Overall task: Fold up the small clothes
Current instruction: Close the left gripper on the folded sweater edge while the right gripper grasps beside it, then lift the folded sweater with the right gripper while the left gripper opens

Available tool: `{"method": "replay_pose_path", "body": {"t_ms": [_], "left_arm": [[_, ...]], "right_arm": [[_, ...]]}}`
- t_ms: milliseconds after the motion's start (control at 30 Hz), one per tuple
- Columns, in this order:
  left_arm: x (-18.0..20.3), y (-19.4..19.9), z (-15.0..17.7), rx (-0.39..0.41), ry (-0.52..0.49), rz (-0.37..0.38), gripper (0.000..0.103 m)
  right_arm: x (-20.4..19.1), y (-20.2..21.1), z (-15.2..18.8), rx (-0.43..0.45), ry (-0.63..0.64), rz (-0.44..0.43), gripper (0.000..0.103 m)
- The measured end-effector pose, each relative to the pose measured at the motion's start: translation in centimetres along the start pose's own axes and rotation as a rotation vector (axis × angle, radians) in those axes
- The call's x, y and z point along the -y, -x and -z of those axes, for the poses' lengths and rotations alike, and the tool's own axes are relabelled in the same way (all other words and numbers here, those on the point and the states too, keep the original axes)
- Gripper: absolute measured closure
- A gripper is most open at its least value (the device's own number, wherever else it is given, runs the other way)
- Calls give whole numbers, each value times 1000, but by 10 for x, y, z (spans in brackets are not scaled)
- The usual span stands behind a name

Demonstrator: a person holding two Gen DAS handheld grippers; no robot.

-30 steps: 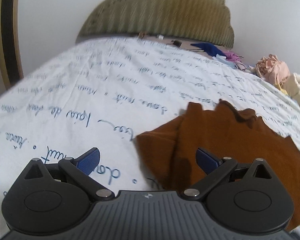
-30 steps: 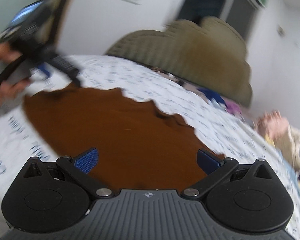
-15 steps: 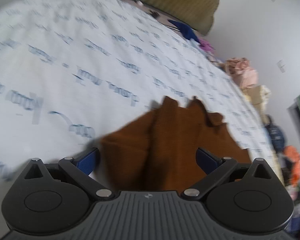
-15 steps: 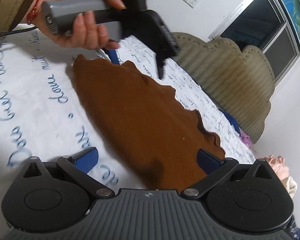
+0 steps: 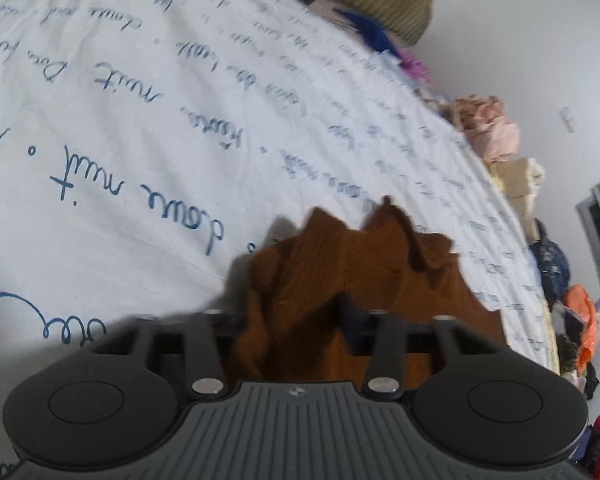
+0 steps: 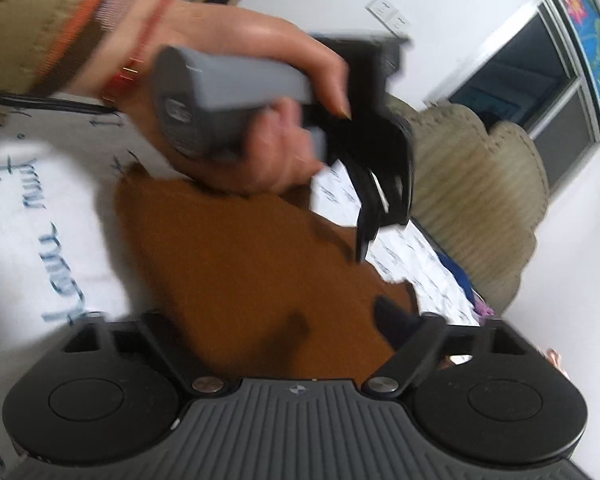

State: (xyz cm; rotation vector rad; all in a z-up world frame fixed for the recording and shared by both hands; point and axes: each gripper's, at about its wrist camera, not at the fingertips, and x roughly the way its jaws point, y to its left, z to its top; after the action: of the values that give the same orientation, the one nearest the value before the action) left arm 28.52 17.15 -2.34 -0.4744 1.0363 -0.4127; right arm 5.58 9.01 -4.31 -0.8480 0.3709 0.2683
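A brown garment [image 5: 340, 272] lies on the white bedsheet [image 5: 120, 120] with blue script. In the left wrist view its near edge is bunched into a ridge between the jaws of my left gripper [image 5: 292, 308], which are closing and pinch the fold; the pads are hidden by the cloth. The right wrist view shows the same garment [image 6: 236, 264] spread flat. My right gripper [image 6: 276, 320] is low over its near edge with jaws closing, cloth between them, and one dark fingertip [image 6: 392, 320] showing. A hand [image 6: 240, 80] holds the left gripper [image 6: 364, 236] at the garment's far edge.
A padded olive headboard [image 6: 480, 200] stands at the head of the bed. Piles of other clothes, pink [image 5: 488, 132] and cream [image 5: 516, 184], line the bed's right edge, with blue cloth [image 5: 372, 32] near the headboard. A window [image 6: 532, 80] is in the wall behind.
Both grippers have dropped to the brown garment and their jaws have swung inward. The cloth's edge is now bunched up between the left jaws. The hand with the left gripper has come closer in the right wrist view.
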Motion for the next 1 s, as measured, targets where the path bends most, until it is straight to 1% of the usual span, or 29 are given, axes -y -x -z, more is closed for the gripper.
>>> {"method": "replay_pose_path", "body": {"t_ms": [33,67,100,133,167,233,267,333,433,667,833,933,1000], "left_arm": [[-2,-1,-1,1,10,2,76],[-3,-1,-2,-1,18,6,84],[-3,-1,-2,-1,21,4,84],[-2,-1,-1,6,20,-4,85],[0,0,0,13,11,-13,86],[7,4,4,30,-27,-40,87],[12,7,6,38,-49,-57,87],[22,12,8,53,-87,-91,87],[38,21,11,69,-141,-137,87],[81,41,16,130,-236,-210,87],[113,47,22,175,-286,-266,87],[131,47,26,191,-311,-281,87],[142,48,28,200,-321,-277,87]], "right_arm": [[-3,-1,-2,4,3,-9,39],[-6,-3,-4,9,8,-17,49],[-9,-4,-6,11,13,-24,61],[-12,-5,-7,15,18,-30,67],[-14,-6,-8,17,22,-38,78],[-18,-3,-7,28,36,-37,83],[-20,-1,-7,37,44,-32,88],[-19,5,-5,51,44,-30,90],[-10,15,-1,74,10,-32,91],[18,46,10,121,-68,6,92],[49,65,19,124,-205,-21,93],[68,72,28,130,-262,-1,94],[75,79,36,131,-291,18,95]]}}
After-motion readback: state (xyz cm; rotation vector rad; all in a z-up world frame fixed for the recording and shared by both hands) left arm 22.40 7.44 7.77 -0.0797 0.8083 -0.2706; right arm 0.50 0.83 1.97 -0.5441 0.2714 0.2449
